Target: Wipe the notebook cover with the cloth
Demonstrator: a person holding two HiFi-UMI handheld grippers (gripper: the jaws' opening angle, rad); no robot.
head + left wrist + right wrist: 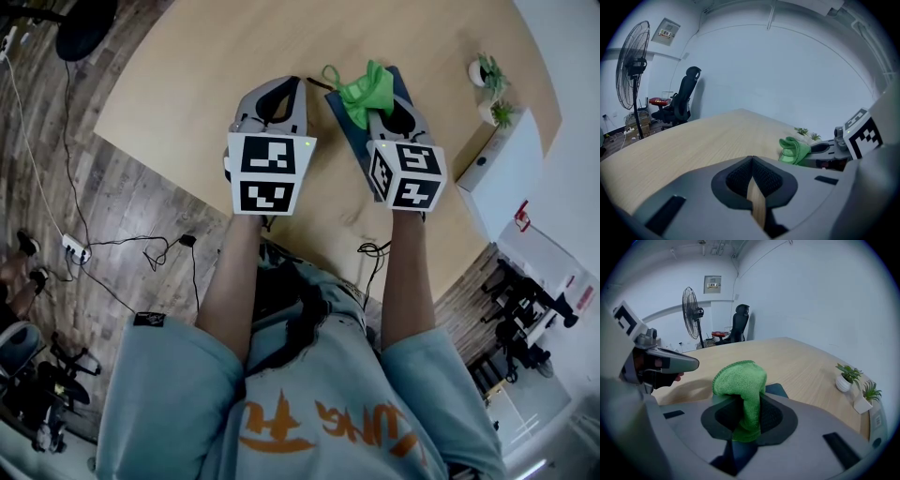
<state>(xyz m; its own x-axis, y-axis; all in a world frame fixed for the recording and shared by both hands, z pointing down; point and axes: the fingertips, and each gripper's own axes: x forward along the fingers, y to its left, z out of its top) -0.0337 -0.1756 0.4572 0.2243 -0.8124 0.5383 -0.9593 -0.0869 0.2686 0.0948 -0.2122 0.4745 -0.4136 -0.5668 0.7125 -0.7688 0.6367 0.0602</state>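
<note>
Pinching cloth (740, 378) in R tongs (739, 403), notebook (778, 390) below, L tongs (752, 160) closed

An office meeting room: a large, rounded light-wood conference table (187, 84) fills the middle, standing on a dark wood-plank floor (131, 206) with plain white walls around it. A black swivel office chair (684, 101) and a tall pedestal fan (633, 65) stand beyond the table's far end, below a small electrical panel (712, 284) on the wall. Two little potted plants (846, 377) sit at one table edge, and a white power strip (73, 248) with trailing cables lies on the floor.
</note>
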